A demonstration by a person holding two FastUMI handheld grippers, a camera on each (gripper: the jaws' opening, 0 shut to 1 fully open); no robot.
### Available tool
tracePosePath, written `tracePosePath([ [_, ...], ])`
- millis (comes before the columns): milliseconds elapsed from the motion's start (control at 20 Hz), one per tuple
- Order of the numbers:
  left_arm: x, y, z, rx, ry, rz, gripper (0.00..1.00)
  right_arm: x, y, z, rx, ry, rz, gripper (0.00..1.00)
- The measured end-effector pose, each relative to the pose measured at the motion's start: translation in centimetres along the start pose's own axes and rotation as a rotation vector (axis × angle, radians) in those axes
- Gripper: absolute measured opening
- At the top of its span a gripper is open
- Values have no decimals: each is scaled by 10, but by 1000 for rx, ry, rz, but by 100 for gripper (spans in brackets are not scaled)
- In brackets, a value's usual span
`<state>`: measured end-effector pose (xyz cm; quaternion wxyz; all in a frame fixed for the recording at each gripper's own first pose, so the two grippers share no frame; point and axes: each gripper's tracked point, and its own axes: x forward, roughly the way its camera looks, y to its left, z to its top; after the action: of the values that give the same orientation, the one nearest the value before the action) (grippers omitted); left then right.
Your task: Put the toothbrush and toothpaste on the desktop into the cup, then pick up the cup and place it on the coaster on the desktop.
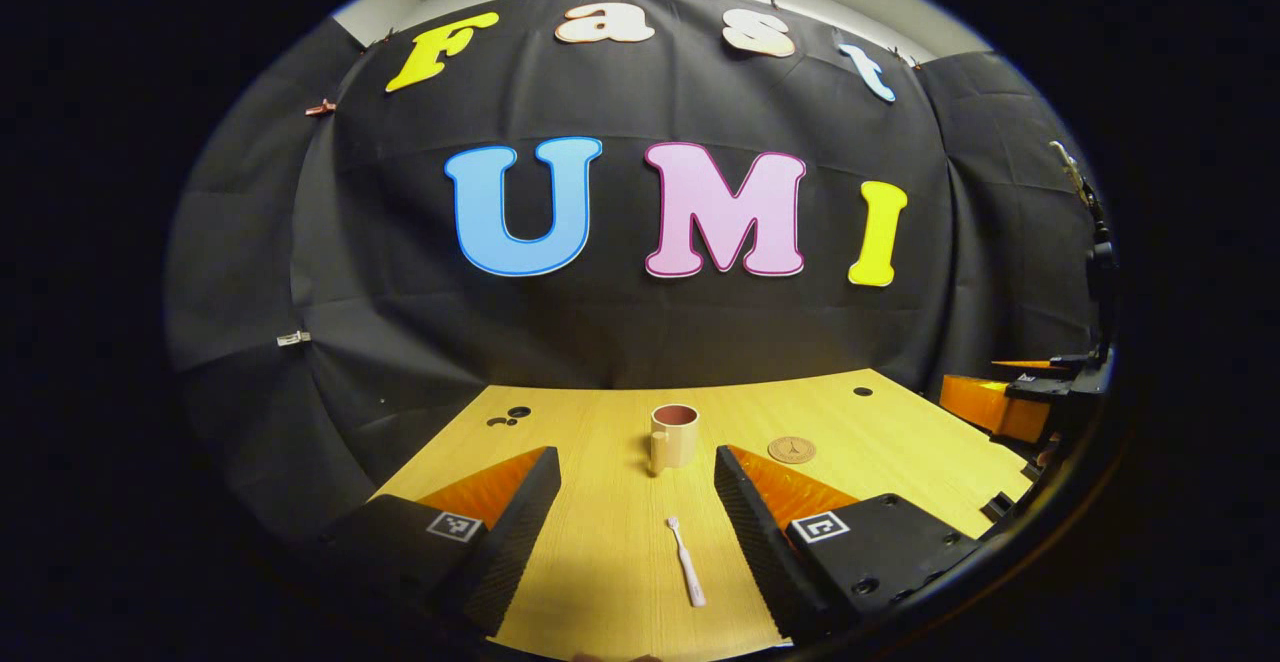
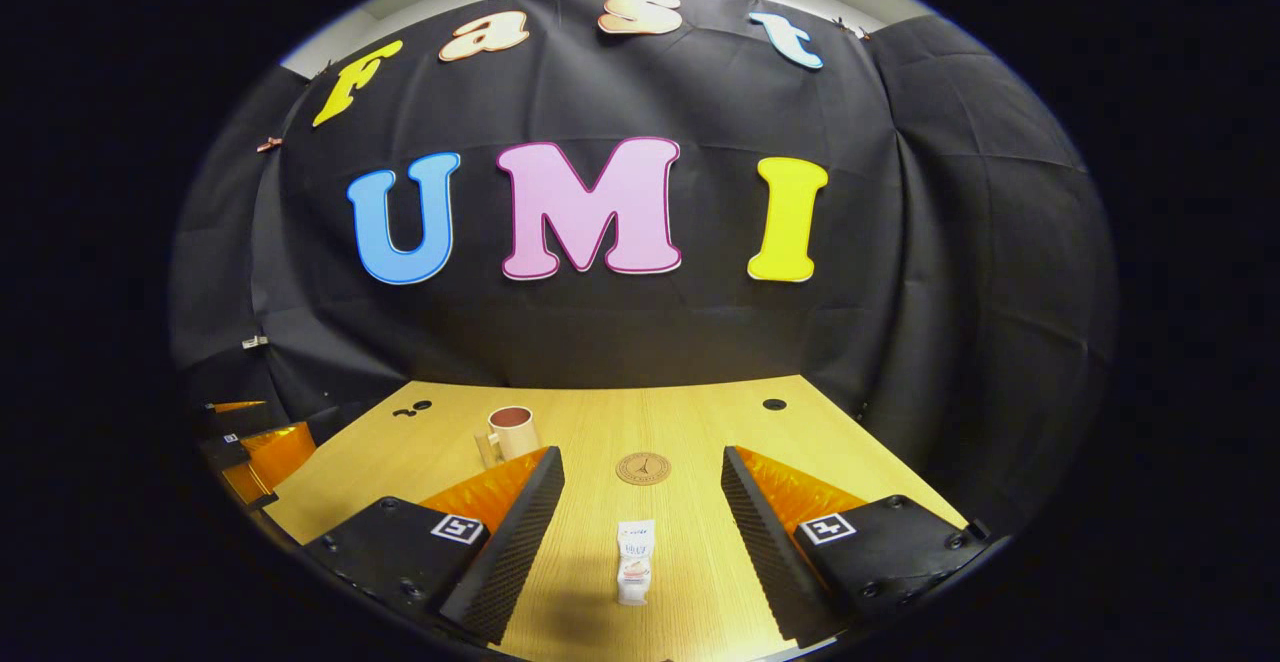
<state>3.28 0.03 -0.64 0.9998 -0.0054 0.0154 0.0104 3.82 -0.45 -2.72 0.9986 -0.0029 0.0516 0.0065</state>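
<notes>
left gripper [image 1: 637, 502], fingers apart: the toothbrush [image 1: 686, 562] lies flat on the desktop [image 1: 600, 542] between them, untouched; the cup [image 1: 673, 436] stands upright beyond, the coaster [image 1: 791, 450] to its right. right gripper [image 2: 642, 502], fingers apart: the toothpaste [image 2: 634, 562] lies between them, untouched, with the coaster just beyond.

The right gripper [image 2: 640, 532] hangs low over the wooden desktop [image 2: 700, 412] with its fingers spread wide apart, nothing between them but the toothpaste [image 2: 634, 562], a small tube lying flat and lengthwise, touched by neither finger. Just beyond it sits the round coaster [image 2: 643, 468], bare. Further left stands the cup [image 2: 512, 432], upright, its handle turned left, partly behind the left finger. At the far left edge, the other gripper [image 2: 250, 442] pokes in
</notes>
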Motion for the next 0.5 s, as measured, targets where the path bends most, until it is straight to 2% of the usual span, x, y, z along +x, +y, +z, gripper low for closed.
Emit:
tracePosePath([
  [250, 6, 8, -8, -18, 25, 41, 96, 25, 6, -16, -15, 67, 20, 98],
  [300, 8, 10, -9, -24, 31, 52, 94, 31, 8, -22, -12, 90, 30, 98],
  [350, 9, 11, -10, -28, 37, 65, 96, 38, 9, -28, -9, 117, 36, 98],
  [500, 12, 17, -18, -36, 57, 105, 96, 58, 13, -53, -4, 208, 51, 97],
])
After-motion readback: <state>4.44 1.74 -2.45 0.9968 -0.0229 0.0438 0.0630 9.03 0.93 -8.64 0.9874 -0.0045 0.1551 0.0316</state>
